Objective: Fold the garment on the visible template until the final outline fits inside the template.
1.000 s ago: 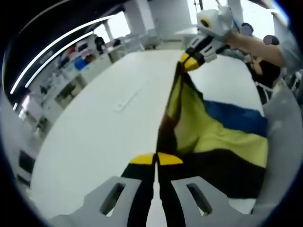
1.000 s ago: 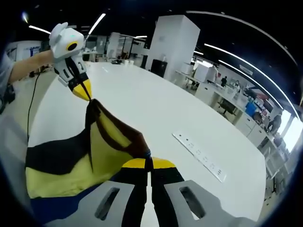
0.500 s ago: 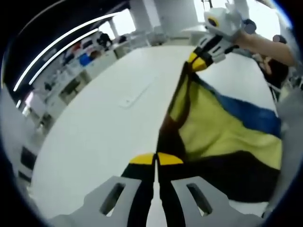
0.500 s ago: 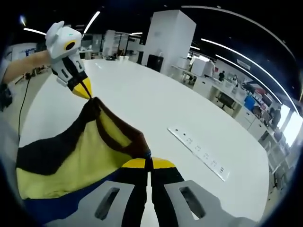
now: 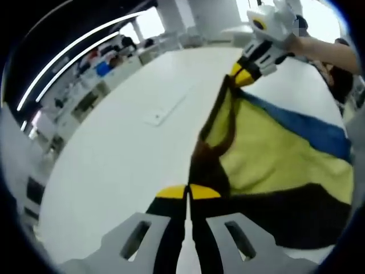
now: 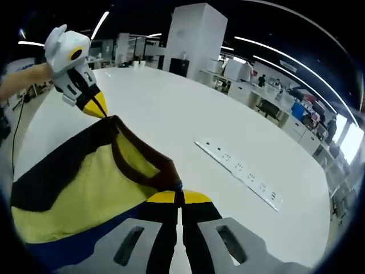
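Left gripper (image 5: 187, 193) and right gripper (image 6: 178, 197) each pinch the garment (image 5: 274, 165) with jaws closed, holding its yellow, black and blue cloth at lower right above the white table (image 5: 120, 154); a power strip (image 6: 236, 171) lies centre-right.

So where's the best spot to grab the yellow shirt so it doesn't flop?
Probably where it is held now: the garment by its dark top edge, one pinch at each end beside the dip of the neckline. The left gripper and right gripper are both shut there, coming in from opposite ends. That edge stretches between them, so the cloth hangs spread out below it.
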### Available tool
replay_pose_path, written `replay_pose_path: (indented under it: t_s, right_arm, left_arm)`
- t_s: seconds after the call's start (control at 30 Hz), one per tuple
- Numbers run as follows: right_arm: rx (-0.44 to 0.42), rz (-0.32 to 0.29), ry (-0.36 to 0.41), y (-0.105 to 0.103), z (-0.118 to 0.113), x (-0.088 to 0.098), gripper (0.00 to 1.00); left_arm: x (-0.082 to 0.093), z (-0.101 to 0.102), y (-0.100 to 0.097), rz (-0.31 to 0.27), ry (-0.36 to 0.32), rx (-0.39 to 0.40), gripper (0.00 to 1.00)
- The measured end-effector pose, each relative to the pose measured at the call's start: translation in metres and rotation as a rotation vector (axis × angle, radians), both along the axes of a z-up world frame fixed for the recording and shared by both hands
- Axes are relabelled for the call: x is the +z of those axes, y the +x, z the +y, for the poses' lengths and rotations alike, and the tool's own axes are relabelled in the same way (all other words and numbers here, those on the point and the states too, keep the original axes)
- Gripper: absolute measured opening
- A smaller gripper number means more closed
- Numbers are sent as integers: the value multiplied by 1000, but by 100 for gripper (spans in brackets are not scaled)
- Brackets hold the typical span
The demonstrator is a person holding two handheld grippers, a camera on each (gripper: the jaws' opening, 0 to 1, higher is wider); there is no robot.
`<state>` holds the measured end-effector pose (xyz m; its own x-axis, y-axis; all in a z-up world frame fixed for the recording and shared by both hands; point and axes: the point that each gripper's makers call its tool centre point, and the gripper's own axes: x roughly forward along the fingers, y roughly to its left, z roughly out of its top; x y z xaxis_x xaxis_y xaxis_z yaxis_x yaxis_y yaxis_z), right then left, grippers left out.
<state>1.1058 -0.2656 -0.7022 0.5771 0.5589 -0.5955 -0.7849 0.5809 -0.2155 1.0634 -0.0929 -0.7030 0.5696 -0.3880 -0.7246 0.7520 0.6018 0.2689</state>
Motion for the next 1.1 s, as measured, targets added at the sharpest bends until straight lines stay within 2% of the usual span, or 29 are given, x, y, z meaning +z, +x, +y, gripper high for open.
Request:
replay_pose_path:
  t_s: [0.17, 0.37, 0.47, 0.6, 0.67, 0.7, 0.93, 1.1]
  right_arm:
    - [-10, 5, -18, 4, -2, -8, 2]
    - [-31, 3, -36, 12, -6, -17, 2]
    - [-42, -2, -40, 16, -8, -15, 2]
    - [-44, -11, -57, 24, -8, -24, 2]
    - [-44, -10, -68, 25, -8, -28, 2]
    - [-40, -12, -78, 25, -8, -30, 2]
    - [-53, -15, -94, 36, -9, -42, 2]
    - [-54, -19, -101, 34, -8, -45, 2]
  left_arm:
    - [-10, -3, 6, -2, 22, 4, 0]
    - [-14, -7, 15, -11, 9, 32, 0]
    - [-16, -8, 16, -14, 4, 44, 0]
    - [-23, -7, 20, -12, 5, 58, 0]
    - [-24, -10, 15, -3, -15, 77, 0]
    - [-25, -11, 19, 3, -35, 82, 0]
    - [-39, -3, 39, -5, -5, 99, 0]
    - [-46, -3, 35, -10, 6, 101, 0]
